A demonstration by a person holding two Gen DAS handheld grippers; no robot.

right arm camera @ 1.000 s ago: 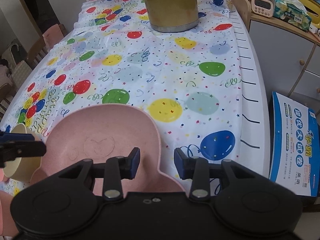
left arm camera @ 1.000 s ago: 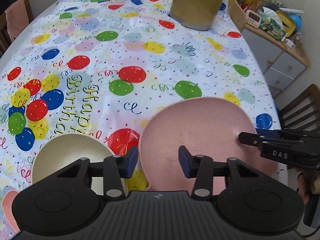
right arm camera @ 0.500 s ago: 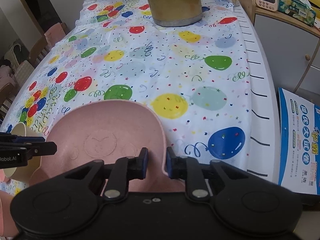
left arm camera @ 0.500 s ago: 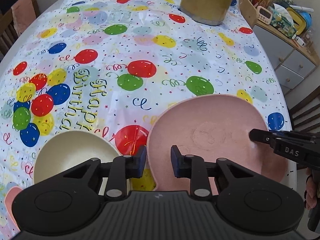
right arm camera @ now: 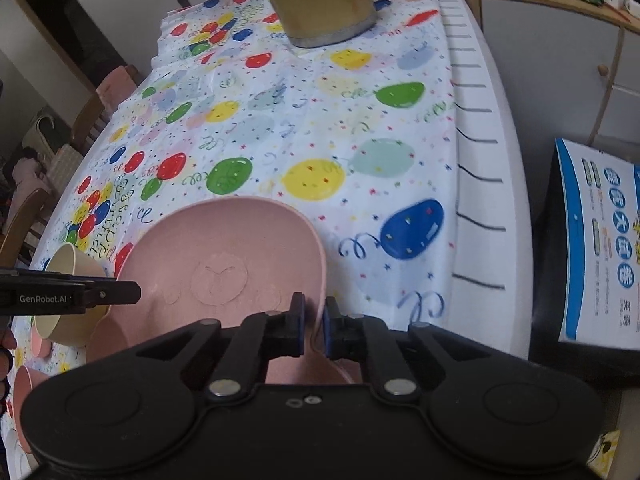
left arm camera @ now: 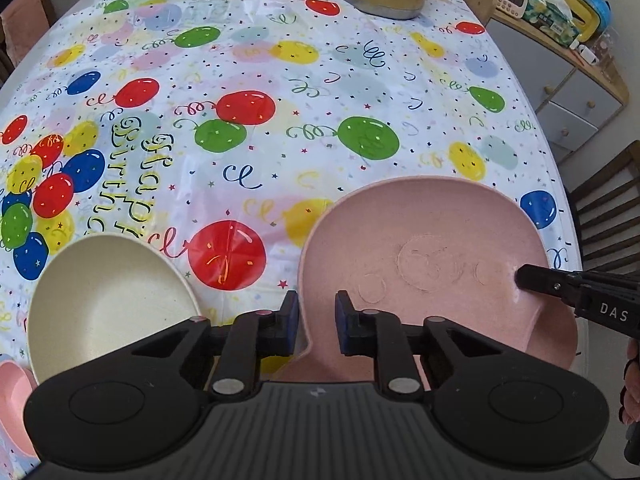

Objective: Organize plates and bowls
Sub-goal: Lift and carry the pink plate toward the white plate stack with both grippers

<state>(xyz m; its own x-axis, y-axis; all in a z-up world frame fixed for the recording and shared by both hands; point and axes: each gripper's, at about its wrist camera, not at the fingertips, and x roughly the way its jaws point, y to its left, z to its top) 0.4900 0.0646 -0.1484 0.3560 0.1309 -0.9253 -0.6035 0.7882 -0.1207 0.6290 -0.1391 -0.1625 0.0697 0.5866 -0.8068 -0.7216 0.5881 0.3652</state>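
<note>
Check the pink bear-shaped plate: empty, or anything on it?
Empty. The pink bear-shaped plate shows only its embossed face; no food or dish sits in it. The right gripper pinches its rim.
</note>
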